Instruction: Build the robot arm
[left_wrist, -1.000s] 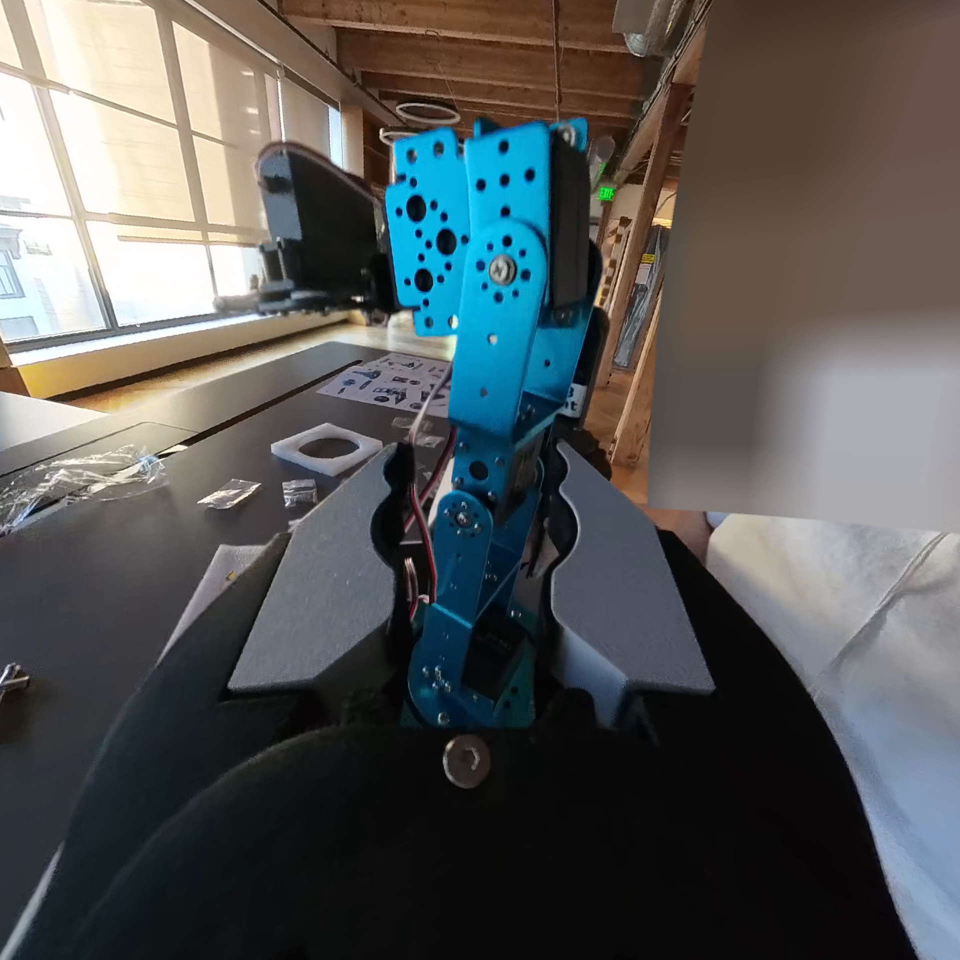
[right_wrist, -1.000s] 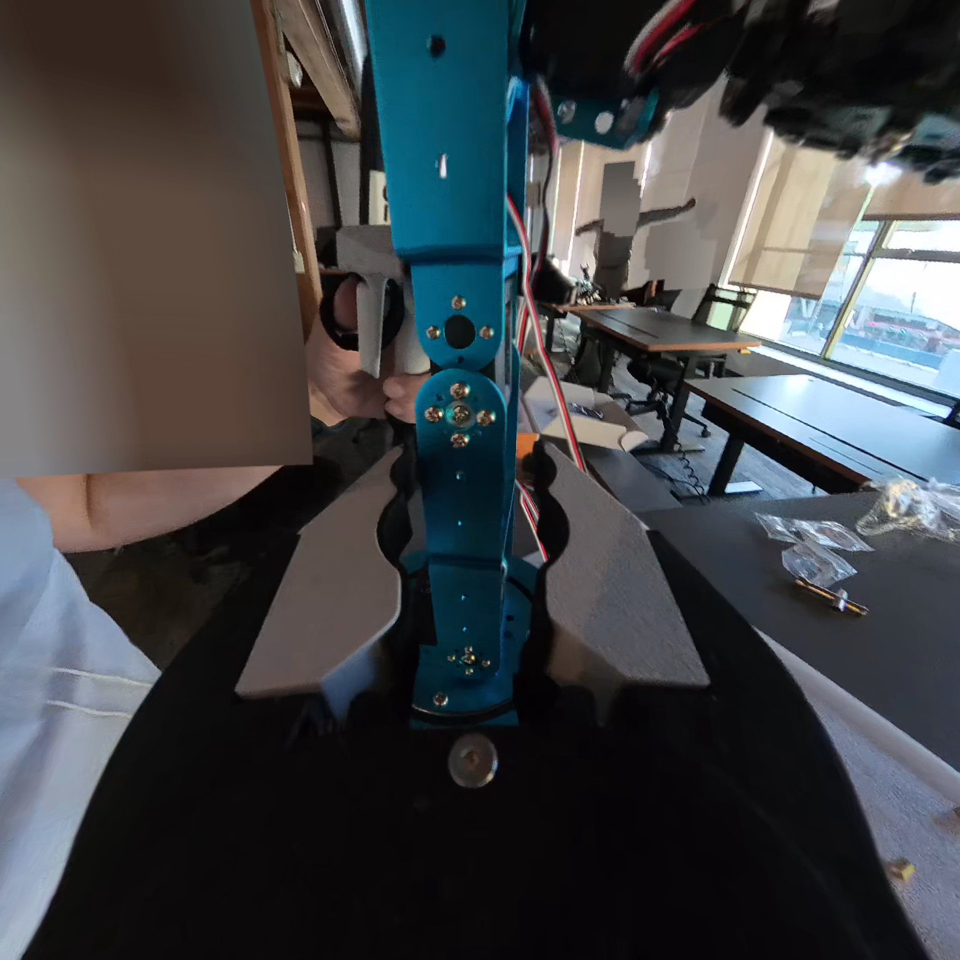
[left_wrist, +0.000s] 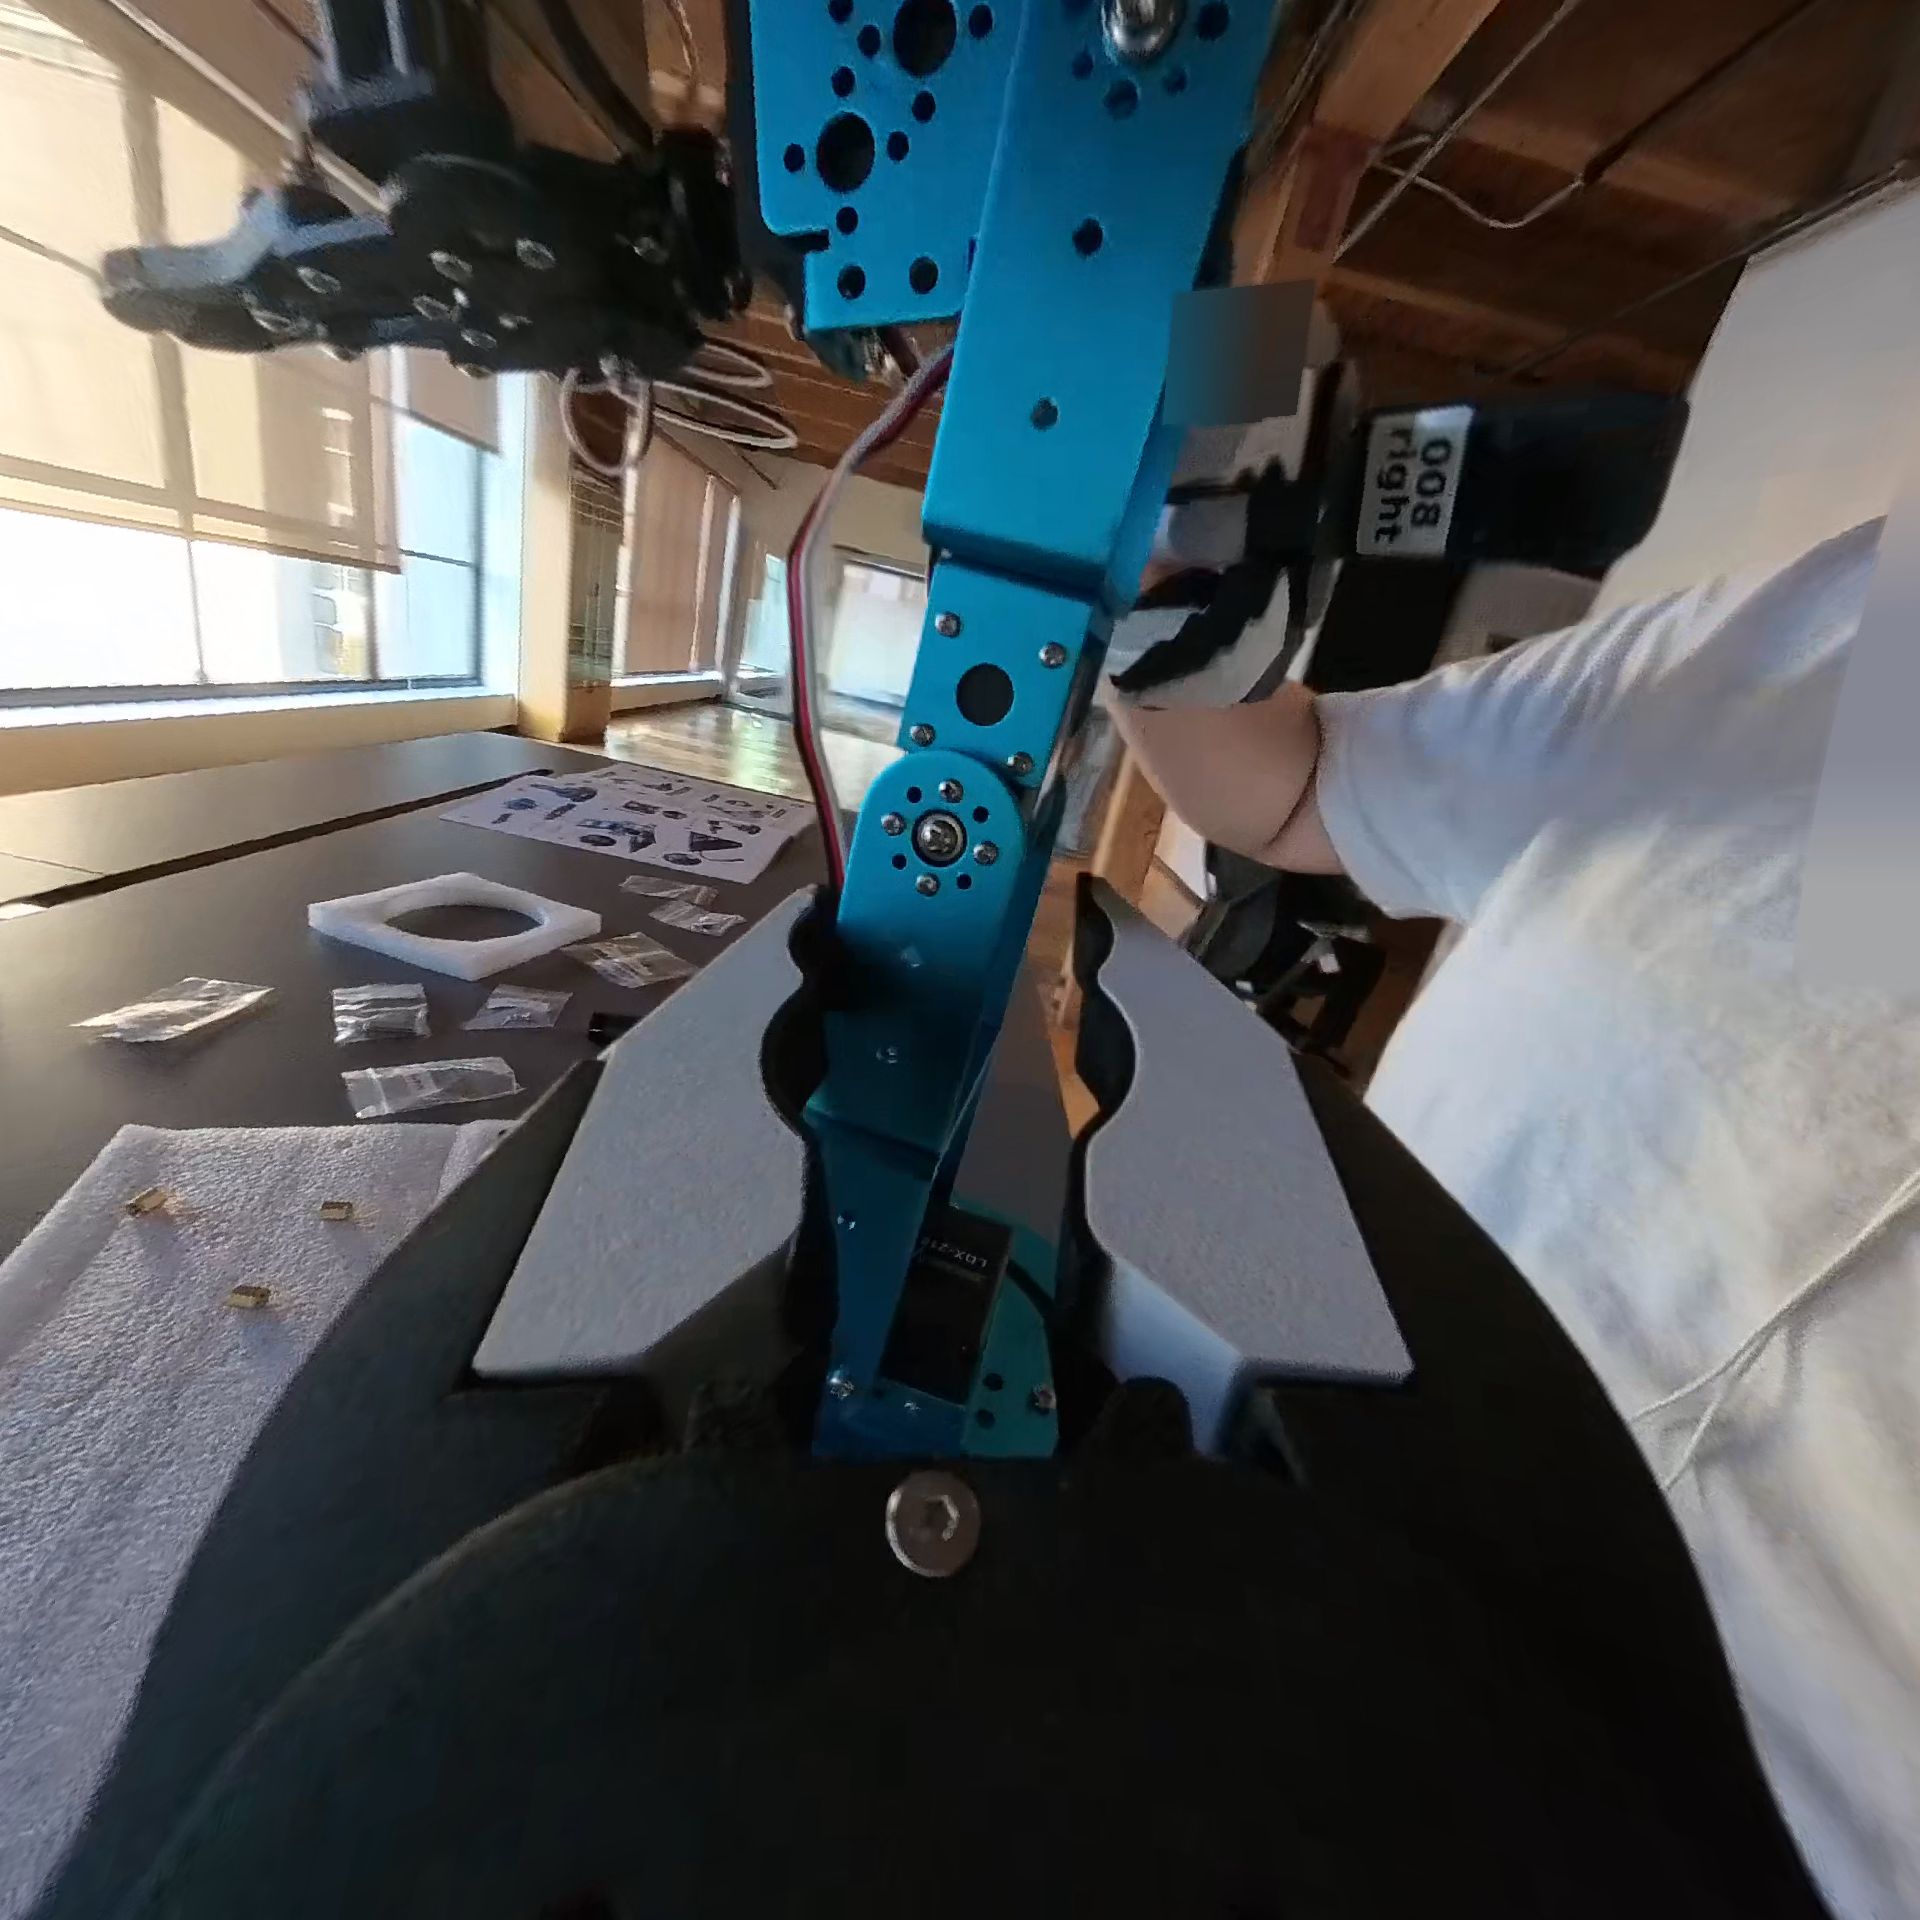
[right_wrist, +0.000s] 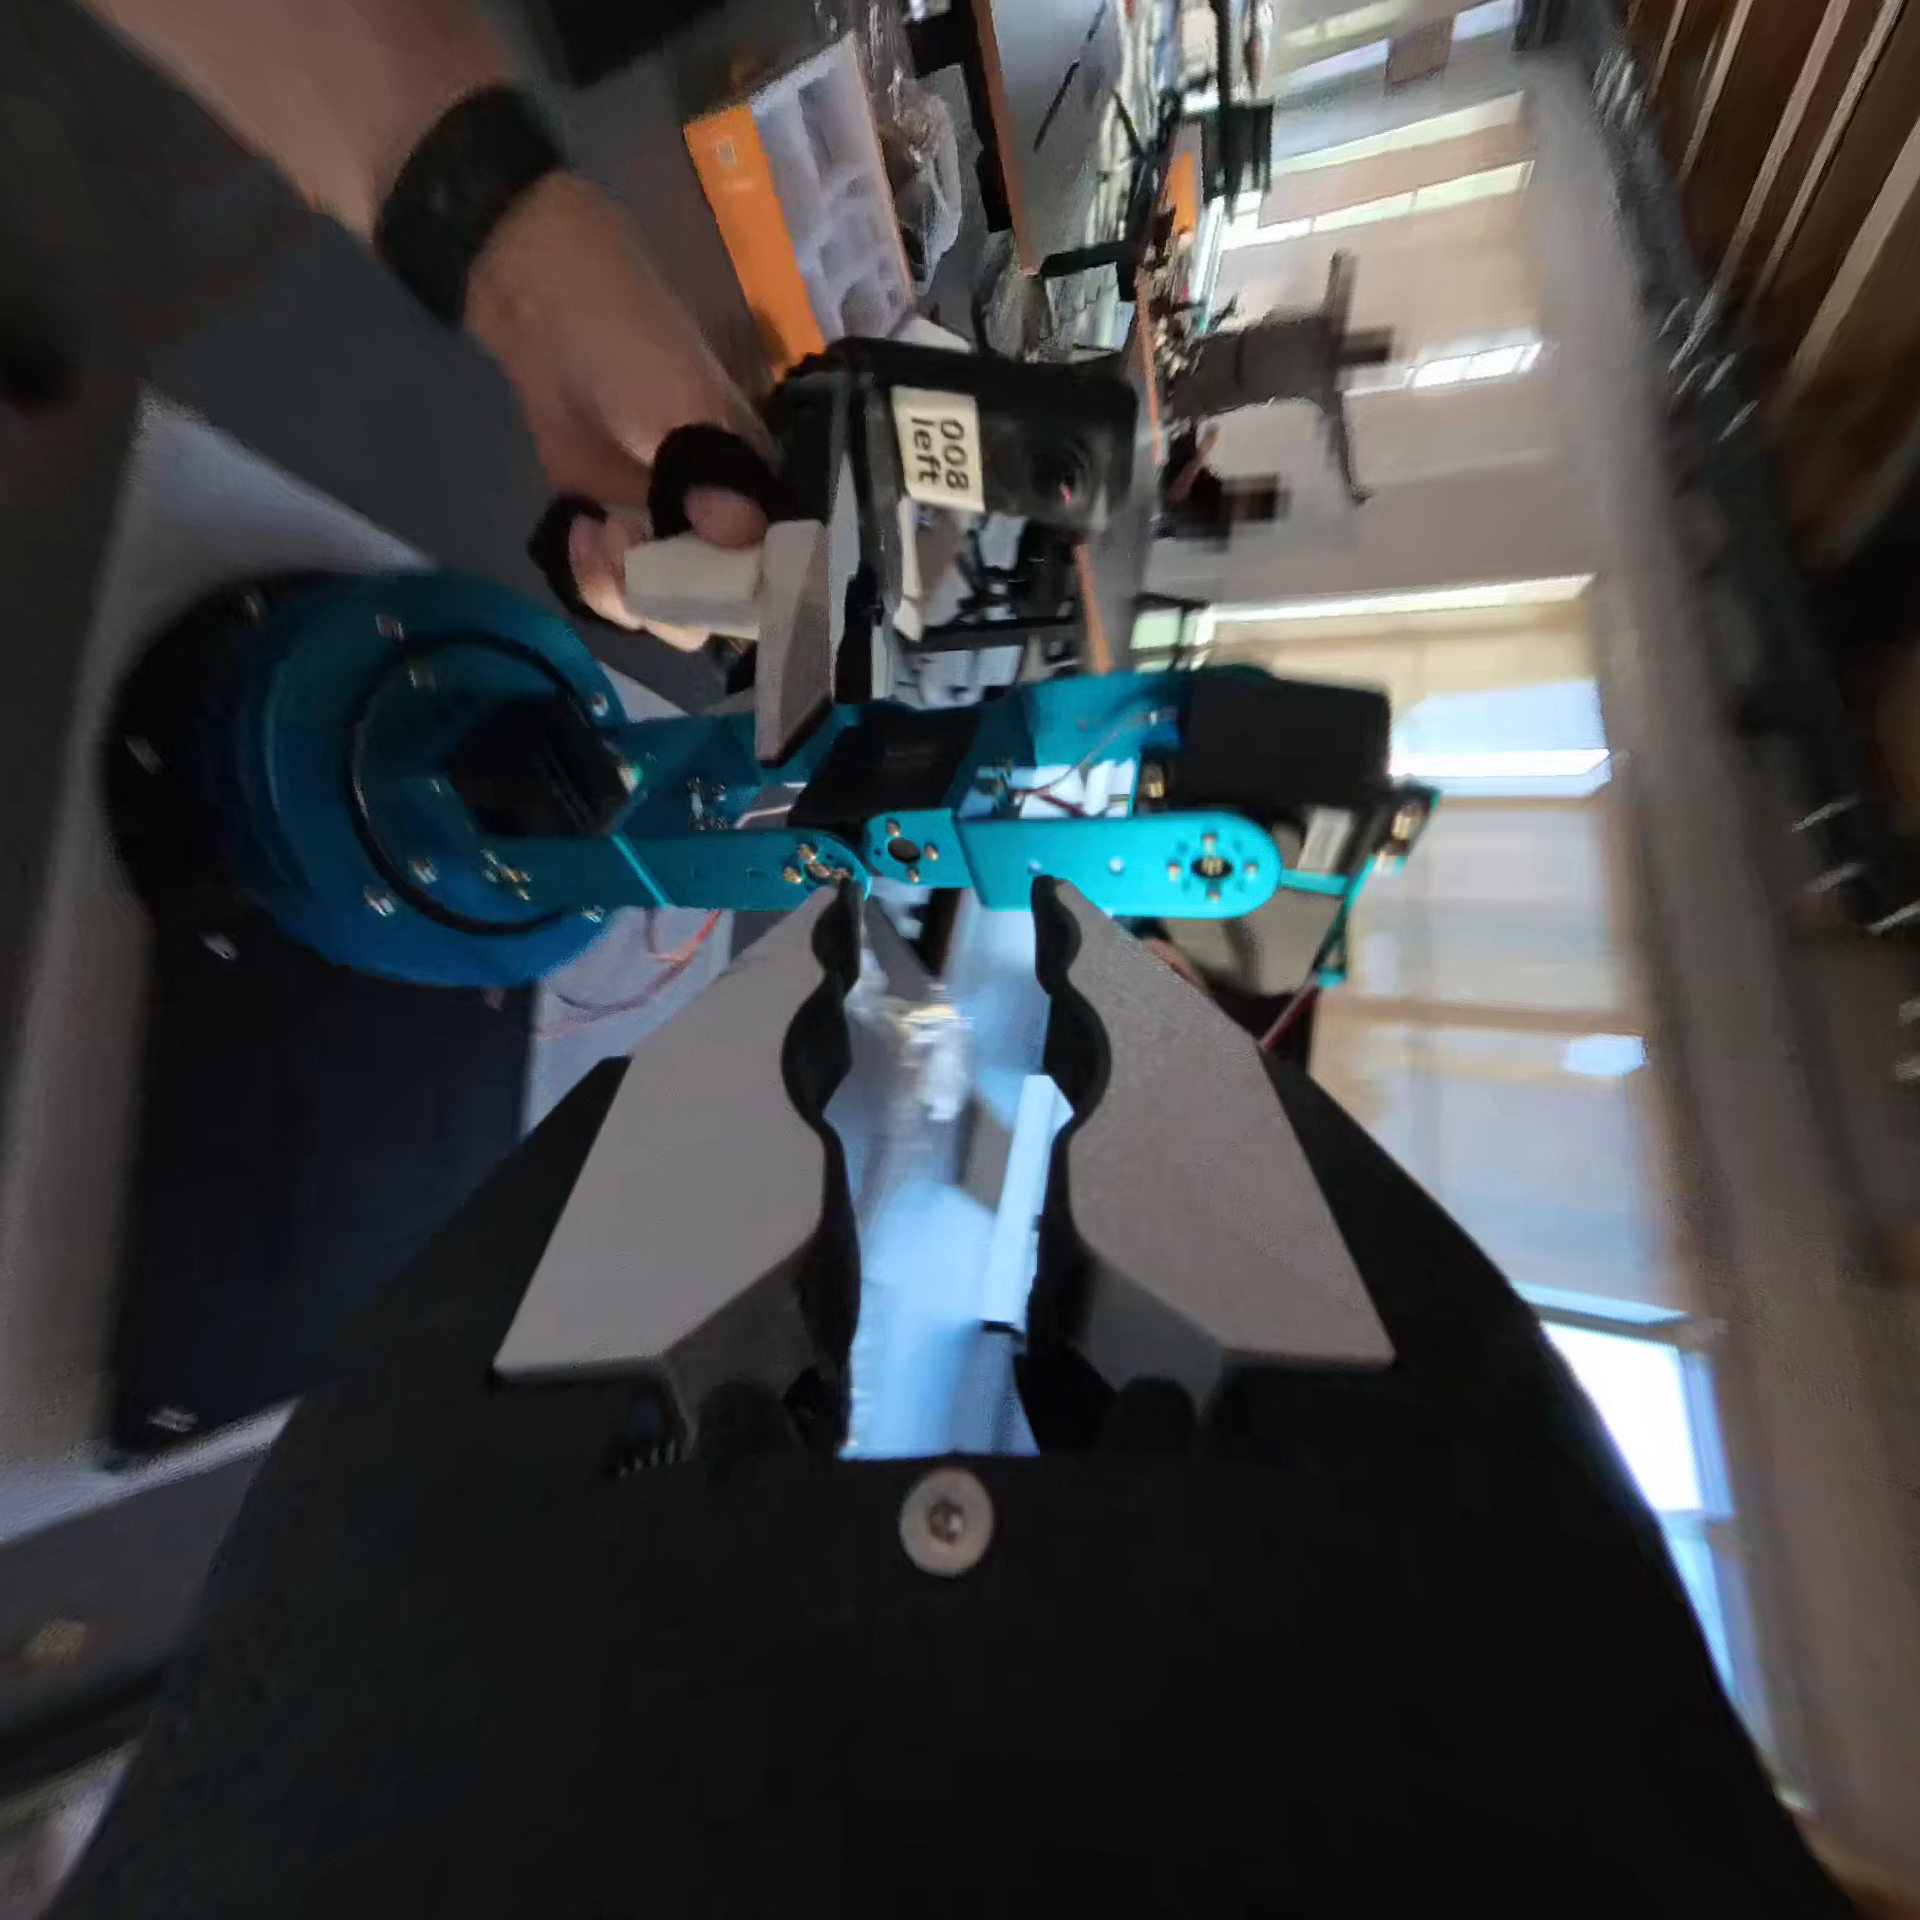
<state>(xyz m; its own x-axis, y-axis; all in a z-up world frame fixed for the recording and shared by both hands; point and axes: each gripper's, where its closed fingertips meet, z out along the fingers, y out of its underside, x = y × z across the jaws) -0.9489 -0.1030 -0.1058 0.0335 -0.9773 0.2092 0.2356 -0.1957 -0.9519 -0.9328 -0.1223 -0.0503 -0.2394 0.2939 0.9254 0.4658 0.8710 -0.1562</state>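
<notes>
**Left claw grips the blue arm; right claw is off it**

Left claw (left_wrist: 940, 914) is closed on the lower section of a blue metal robot arm (left_wrist: 971, 727), its grey fingers (left_wrist: 665, 1143) pressing the bracket from both sides. Red and white wires (left_wrist: 821, 644) run down the arm just left of the fingertips. Beyond the left finger, on the dark table (left_wrist: 208, 935), lie a white foam frame (left_wrist: 452, 920), small clear bags (left_wrist: 431, 1086) and a printed sheet (left_wrist: 634, 821); a white foam pad (left_wrist: 156, 1351) sits nearer. Right of the arm, a person's hand (left_wrist: 1216, 769) holds the other device.

Right claw (right_wrist: 940, 899) stands partly open and empty, its fingertips just short of the blue arm (right_wrist: 1070, 852), which lies crosswise ahead. The arm's round base (right_wrist: 343, 790) is to the left. The picture is blurred.
</notes>
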